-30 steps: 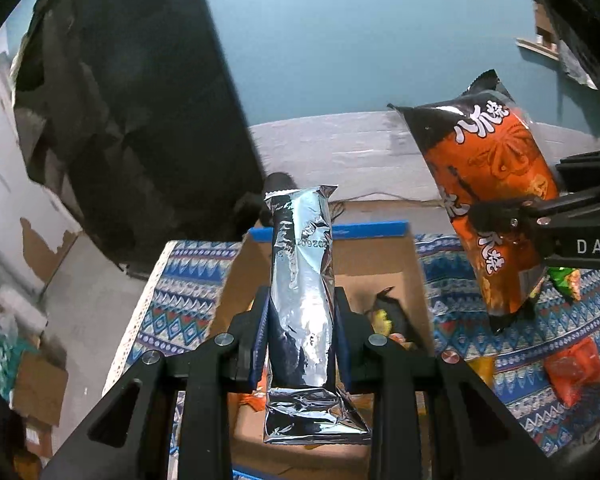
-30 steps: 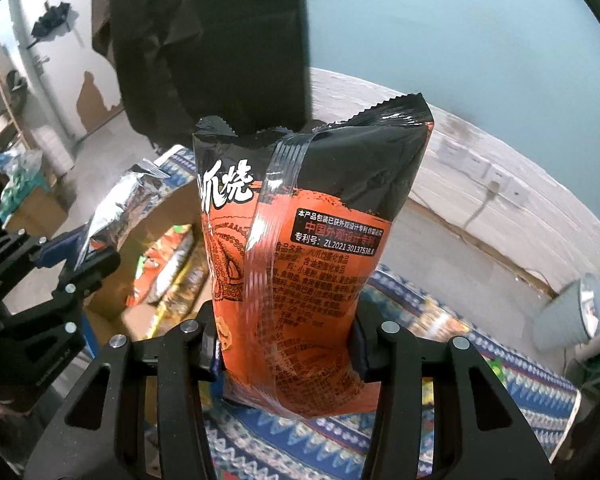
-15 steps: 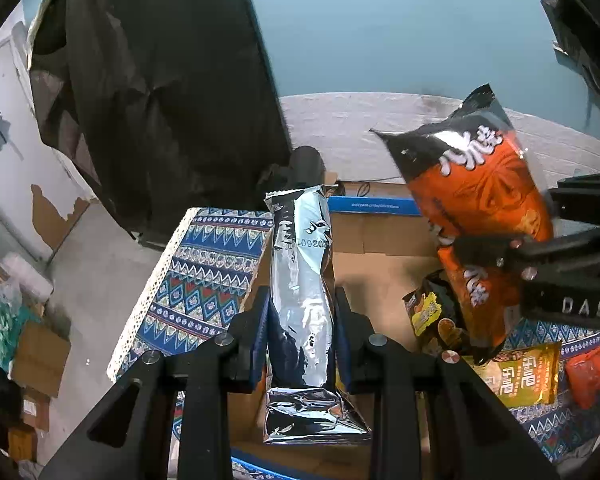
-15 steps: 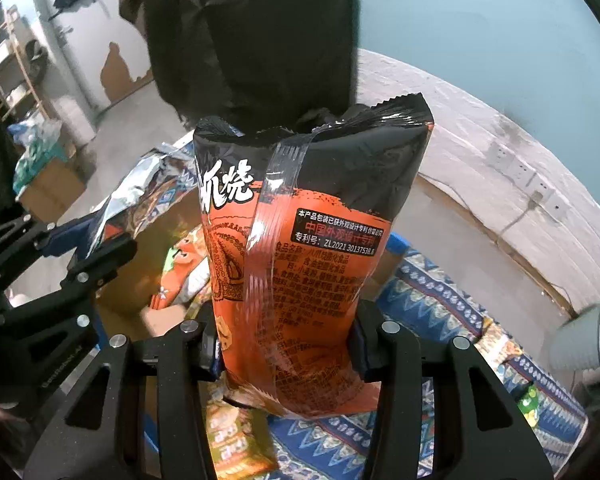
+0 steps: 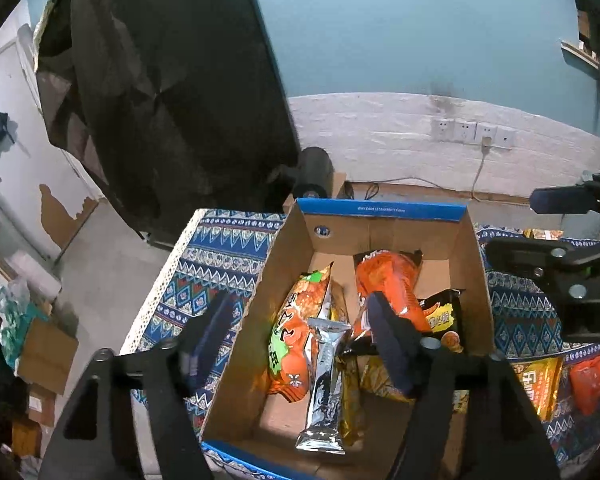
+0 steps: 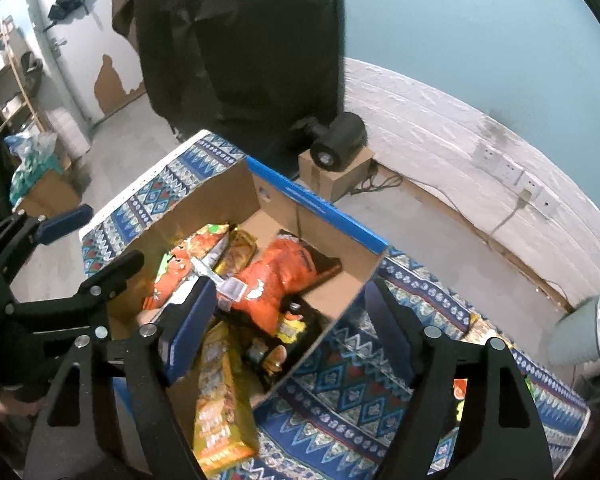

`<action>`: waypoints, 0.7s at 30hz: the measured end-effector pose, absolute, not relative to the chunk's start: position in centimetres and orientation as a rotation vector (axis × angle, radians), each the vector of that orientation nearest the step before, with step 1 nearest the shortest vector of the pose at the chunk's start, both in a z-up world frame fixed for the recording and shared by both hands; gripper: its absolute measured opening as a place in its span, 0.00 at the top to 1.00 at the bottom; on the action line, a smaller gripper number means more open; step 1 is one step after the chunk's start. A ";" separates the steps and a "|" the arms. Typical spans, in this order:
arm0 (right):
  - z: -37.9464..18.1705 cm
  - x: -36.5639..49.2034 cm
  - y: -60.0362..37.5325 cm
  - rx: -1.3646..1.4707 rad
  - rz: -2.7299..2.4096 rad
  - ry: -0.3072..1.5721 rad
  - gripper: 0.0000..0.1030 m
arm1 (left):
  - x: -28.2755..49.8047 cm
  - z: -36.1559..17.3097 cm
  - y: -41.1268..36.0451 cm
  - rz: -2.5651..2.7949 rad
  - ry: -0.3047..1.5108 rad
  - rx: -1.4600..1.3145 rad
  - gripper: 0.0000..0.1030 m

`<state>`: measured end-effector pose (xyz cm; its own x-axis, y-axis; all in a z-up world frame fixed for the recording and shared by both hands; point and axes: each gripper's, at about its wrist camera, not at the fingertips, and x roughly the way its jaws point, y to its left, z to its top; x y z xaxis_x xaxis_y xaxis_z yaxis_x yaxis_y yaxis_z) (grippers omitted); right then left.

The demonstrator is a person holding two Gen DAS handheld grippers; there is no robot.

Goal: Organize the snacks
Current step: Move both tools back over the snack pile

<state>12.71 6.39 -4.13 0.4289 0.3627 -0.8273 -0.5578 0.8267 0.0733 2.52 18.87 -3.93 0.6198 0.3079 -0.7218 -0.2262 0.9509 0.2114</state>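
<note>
Both sets of tongs are spreading as I speak, and neither has anything between its pads. My left tongs (image 5: 300, 344) hang over the near-left part of the cardboard box (image 5: 384, 213), jaws opening; one finger sits over the patterned cloth (image 5: 216, 252) outside the box wall, the other over the snacks inside. The silver packet (image 5: 325, 380) lies free in the box just below and between those fingers, stretched toward the near wall and resting on the other bags, no pad touching it as far as I can see.

My right tongs (image 6: 288, 320) are opening too, straddling the box's right wall: the blue pad is over the snacks, the other finger is outside over the cloth. The orange bag (image 6: 278, 284) lies loose inside, just beyond the blue pad, propped on the pile.

Risks from here, as I judge them. The left tongs' inner finger sits very near the orange bag and the dark packet (image 5: 444, 314), so pulling out on a slant could snag a bag and drag it over the wall. The right tongs straddle the wall, so a sideways move could catch the cardboard and shove the whole box across the tabletop. The pile looks uneven; the silver packet could slide. More snacks remain on the cloth, including a yellow packet (image 5: 538, 380), so I want a clean lift out first.
</note>
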 end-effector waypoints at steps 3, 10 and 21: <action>-4.2 12.5 5.1 -0.214 0.560 0.979 0.24 | 2.6 -3.5 18.1 0.288 0.847 0.102 0.26; -4.0 11.8 1.6 -0.204 0.507 0.994 0.23 | 2.7 -2.5 15.8 0.235 0.822 0.108 0.23; -3.5 10.1 -5.2 -0.178 0.411 1.012 0.23 | 2.9 -1.4 10.7 0.138 0.801 0.147 0.22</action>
<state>10.13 -5.19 -3.51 0.4620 0.2508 -0.8507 -0.4133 0.9095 0.0436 2.88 10.66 -1.38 0.6878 0.1784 -0.7036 -0.0675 0.9808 0.1827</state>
